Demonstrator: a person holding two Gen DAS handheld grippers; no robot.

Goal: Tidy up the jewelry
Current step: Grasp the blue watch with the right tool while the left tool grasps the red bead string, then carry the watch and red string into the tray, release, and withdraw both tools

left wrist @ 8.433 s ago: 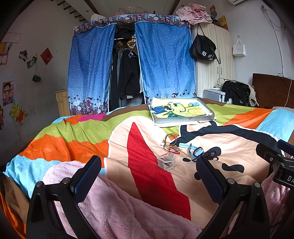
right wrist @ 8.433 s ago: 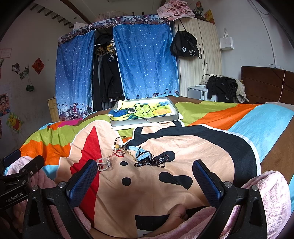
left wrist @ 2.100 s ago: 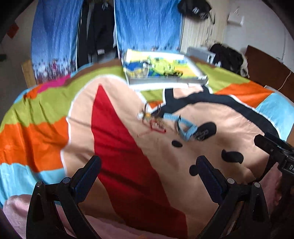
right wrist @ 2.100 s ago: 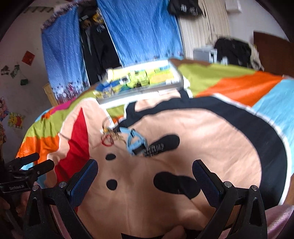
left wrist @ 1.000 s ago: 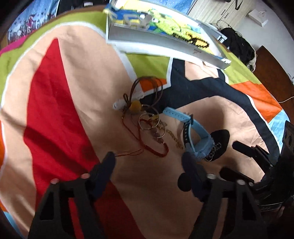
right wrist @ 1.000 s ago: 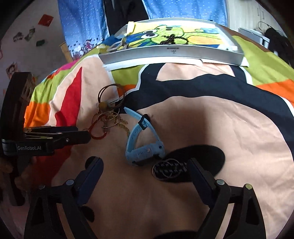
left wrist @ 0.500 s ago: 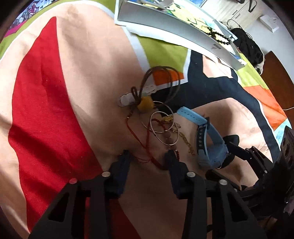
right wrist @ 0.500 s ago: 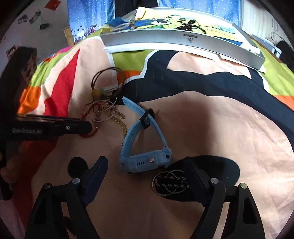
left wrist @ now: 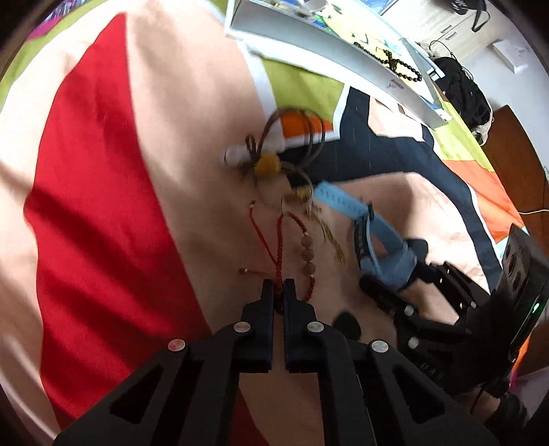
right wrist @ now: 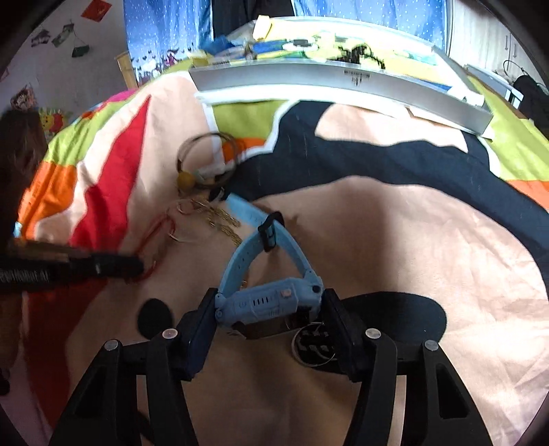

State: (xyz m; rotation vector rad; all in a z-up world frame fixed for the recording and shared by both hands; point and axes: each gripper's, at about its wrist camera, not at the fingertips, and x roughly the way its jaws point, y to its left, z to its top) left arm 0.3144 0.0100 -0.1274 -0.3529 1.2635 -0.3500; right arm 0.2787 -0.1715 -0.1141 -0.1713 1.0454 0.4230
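Your left gripper [left wrist: 278, 291] is pinching its fingers almost together on the red cord bracelet [left wrist: 278, 247], which is trailing away across the peach patch of the bedspread [left wrist: 103, 206] toward the tangle of jewelry. Your right gripper [right wrist: 269, 308] is clamping the case of the blue watch [right wrist: 271, 302] between its fingers, with the strap arching up and away toward the far edge of the bed. Just beside the watch, under your right finger, a pair of thin rings [right wrist: 314, 344] is lying on a black patch. Beyond the red cord, a gold chain [right wrist: 223, 221], a brown cord loop with a yellow bead [right wrist: 187, 180] and a white tube are crowding together, touching or overlapping, so you are working with little room there. To the right of the watch the bedspread is lying open and flat. Toward the far edge, the grey tray [right wrist: 343, 80] is sitting with a dark bead string [right wrist: 360, 55] already inside it. Blue curtains [right wrist: 164, 27] are hanging behind the bed.
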